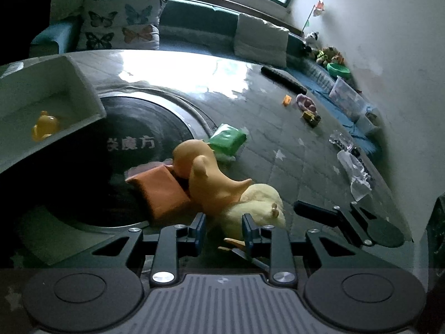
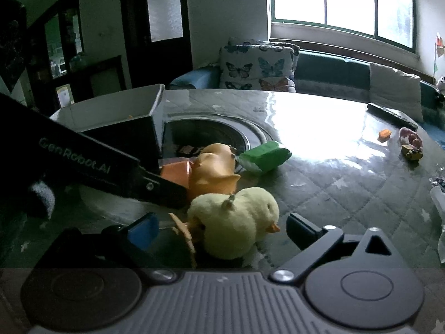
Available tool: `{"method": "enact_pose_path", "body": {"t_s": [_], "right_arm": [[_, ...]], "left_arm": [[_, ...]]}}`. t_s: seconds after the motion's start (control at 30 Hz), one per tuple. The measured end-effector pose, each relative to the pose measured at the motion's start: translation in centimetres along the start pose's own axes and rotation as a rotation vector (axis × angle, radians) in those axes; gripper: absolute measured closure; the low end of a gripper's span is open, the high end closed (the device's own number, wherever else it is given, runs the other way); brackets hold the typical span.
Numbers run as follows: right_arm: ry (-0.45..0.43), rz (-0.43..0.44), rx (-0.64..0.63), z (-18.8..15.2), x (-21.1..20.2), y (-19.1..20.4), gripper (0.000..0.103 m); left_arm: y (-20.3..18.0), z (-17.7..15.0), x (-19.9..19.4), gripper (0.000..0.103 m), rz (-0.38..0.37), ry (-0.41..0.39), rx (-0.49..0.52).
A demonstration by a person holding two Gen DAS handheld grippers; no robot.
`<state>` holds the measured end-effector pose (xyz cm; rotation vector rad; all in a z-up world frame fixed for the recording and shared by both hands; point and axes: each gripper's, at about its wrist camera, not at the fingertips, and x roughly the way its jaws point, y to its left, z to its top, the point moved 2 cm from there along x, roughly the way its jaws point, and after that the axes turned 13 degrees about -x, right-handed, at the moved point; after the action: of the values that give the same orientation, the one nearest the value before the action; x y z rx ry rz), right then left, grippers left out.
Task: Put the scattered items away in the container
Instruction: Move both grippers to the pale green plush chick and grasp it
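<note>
A pale yellow plush chick [image 2: 236, 222] lies on the table between the wide-open fingers of my right gripper [image 2: 222, 231], not gripped. It also shows in the left wrist view [image 1: 258, 208], just ahead of my left gripper [image 1: 224, 229], which is open and empty. Behind the chick lie an orange rubber duck [image 1: 205, 175], an orange pouch [image 1: 161, 192] and a green packet [image 1: 228, 139]. The white box [image 1: 83, 89] at the left holds a small yellow duck [image 1: 44, 128]. The left gripper's arm [image 2: 111, 167] crosses the right wrist view.
The round table has a dark glass centre disc [image 1: 139, 139]. A remote [image 1: 283, 79], a small orange block [image 1: 287, 100], a pink toy [image 1: 306, 103], a toy truck [image 1: 311, 117] and plastic wrappers [image 1: 353, 167] lie at the far right. Cushions [image 1: 122, 19] line the bench behind.
</note>
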<state>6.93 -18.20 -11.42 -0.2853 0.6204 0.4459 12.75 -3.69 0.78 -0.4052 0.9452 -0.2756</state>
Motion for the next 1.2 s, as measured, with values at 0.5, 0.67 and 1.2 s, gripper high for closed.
{"method": "enact_pose_path", "body": {"t_s": [0.5, 0.67, 1.2], "right_arm": [[0.027, 0.072, -0.009, -0.5, 2.6, -1.3, 0.002], [0.024, 0.078, 0.005, -0.6, 2.5, -1.5, 0.009], [0.024, 0.055, 0.026, -0.7, 2.0, -1.4, 0.011]], "left_arm": [[-0.4, 0.3, 1.4, 0.072, -0.057, 0.049, 0.002], [-0.8, 0.3, 1.7, 0.071, -0.116, 0.079, 0.010], [-1.0, 0.1, 2.2, 0.064, -0.141, 0.106, 0.006]]}}
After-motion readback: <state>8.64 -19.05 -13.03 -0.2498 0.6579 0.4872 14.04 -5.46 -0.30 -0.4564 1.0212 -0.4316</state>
